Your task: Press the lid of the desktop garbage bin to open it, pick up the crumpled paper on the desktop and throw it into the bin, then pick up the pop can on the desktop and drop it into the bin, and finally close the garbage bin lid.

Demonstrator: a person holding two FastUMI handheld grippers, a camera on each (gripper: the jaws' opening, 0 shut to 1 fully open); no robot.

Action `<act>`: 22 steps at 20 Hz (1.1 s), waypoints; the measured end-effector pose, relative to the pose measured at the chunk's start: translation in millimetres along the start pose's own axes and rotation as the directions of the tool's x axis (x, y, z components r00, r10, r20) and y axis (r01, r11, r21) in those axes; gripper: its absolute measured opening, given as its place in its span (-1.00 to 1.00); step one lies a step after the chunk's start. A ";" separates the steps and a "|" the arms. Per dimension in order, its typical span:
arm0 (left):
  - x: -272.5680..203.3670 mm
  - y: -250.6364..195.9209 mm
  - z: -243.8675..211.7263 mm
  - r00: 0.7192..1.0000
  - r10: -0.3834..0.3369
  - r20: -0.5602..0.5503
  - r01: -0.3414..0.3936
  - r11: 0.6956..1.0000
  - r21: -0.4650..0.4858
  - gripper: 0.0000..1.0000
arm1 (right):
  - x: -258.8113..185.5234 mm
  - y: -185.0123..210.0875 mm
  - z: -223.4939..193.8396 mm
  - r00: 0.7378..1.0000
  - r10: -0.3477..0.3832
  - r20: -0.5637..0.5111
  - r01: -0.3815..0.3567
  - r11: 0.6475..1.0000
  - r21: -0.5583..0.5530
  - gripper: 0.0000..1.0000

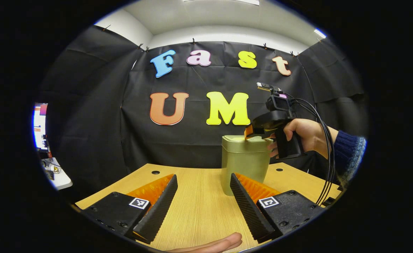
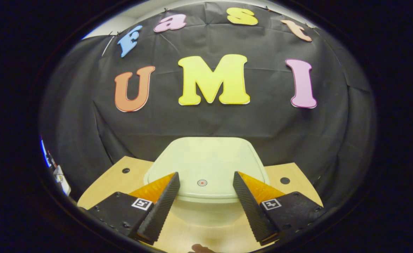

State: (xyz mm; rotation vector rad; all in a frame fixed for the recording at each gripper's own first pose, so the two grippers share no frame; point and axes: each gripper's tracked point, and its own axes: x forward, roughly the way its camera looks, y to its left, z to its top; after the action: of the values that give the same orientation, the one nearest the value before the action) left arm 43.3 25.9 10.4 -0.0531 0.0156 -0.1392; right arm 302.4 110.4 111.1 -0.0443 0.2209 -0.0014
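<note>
Green bin lid (image 2: 206, 165) closed, seemingly touching open right claw (image 2: 204, 182).

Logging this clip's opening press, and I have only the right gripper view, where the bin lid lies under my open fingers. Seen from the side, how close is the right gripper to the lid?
Observer: In the left gripper view, the right gripper has its tips right at the top of the lid, toward the lid's right side. I cannot tell whether they touch it.
Operator: Does the lid look shut from there?
Observer: Yes, it sits flat on the bin, which stands upright on the table.
Operator: And the left gripper?
Observer: The left gripper is open, low over the table and short of the bin.
</note>
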 end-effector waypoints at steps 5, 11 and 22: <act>2.0 -2.3 0.5 1.000 -0.001 0.004 0.001 1.000 0.011 0.94 | -1.0 1.6 4.5 0.995 -0.014 0.101 0.014 1.000 -0.006 0.90; 9.6 -5.9 -10.2 1.000 0.008 -0.021 -0.008 1.000 0.019 0.94 | -10.5 -2.2 1.4 0.983 0.023 0.183 -0.020 1.000 -0.021 0.90; 39.8 1.3 -43.4 0.990 0.112 -0.085 -0.106 0.992 0.075 0.94 | -120.6 -34.8 -57.8 0.912 -0.014 0.411 0.092 0.981 -0.171 0.90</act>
State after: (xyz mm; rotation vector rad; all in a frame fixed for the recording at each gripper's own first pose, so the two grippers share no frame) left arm 82.0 19.4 -33.5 0.0245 0.1023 -0.0323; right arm 172.2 73.9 82.7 -0.2359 -0.2019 -0.0254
